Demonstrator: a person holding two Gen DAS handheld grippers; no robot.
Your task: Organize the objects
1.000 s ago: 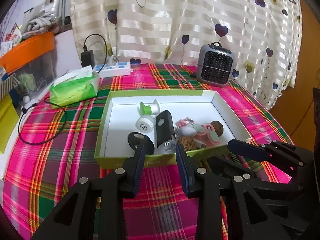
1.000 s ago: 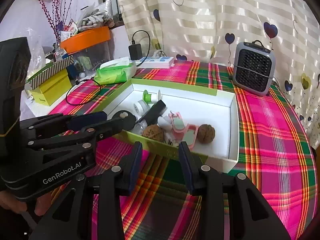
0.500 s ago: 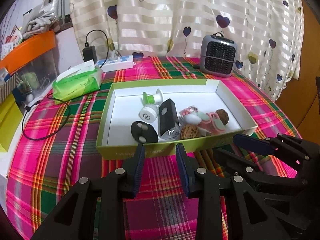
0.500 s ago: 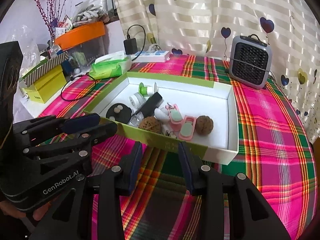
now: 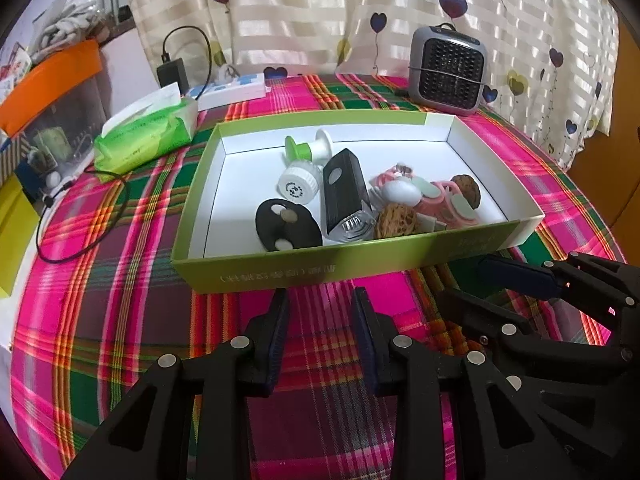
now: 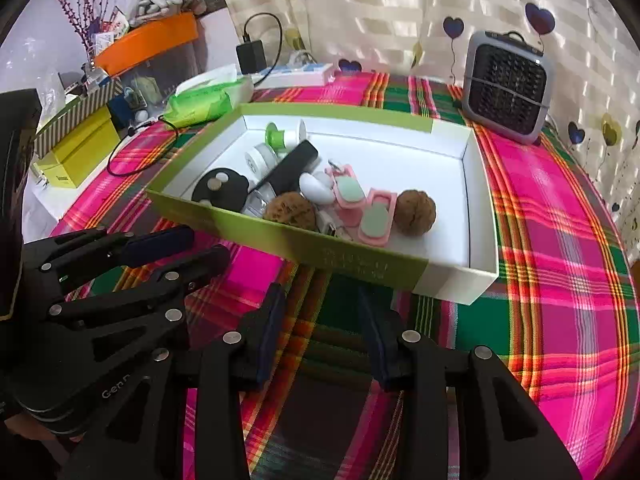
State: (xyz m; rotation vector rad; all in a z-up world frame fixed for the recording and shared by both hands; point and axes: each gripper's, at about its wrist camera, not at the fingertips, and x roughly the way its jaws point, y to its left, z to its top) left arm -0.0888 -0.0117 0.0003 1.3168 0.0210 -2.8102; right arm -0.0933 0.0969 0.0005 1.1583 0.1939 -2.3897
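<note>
A green box (image 5: 280, 268) with a white inside sits on the plaid cloth; it also shows in the right wrist view (image 6: 360, 264). In it lie a black disc (image 5: 286, 230), a black block (image 5: 344, 196), a white cap (image 5: 298, 186), a green-and-white spool (image 5: 308, 150), two walnuts (image 5: 396, 220) (image 6: 414, 212), a white oval piece (image 5: 400, 192) and pink cases (image 6: 374, 216). My left gripper (image 5: 320, 308) is open and empty just in front of the box. My right gripper (image 6: 322, 304) is open and empty at the box's near wall.
A grey mini heater (image 5: 448, 70) stands behind the box. A green tissue pack (image 5: 148, 136), a power strip (image 5: 232, 90) with a charger and a black cable (image 5: 80, 240) lie to the left. Yellow boxes (image 6: 76, 152) and an orange bin (image 6: 148, 42) stand far left.
Both grippers have drawn back from the box and risen a little; the box now sits farther ahead of the fingertips. Both stay open and empty.
</note>
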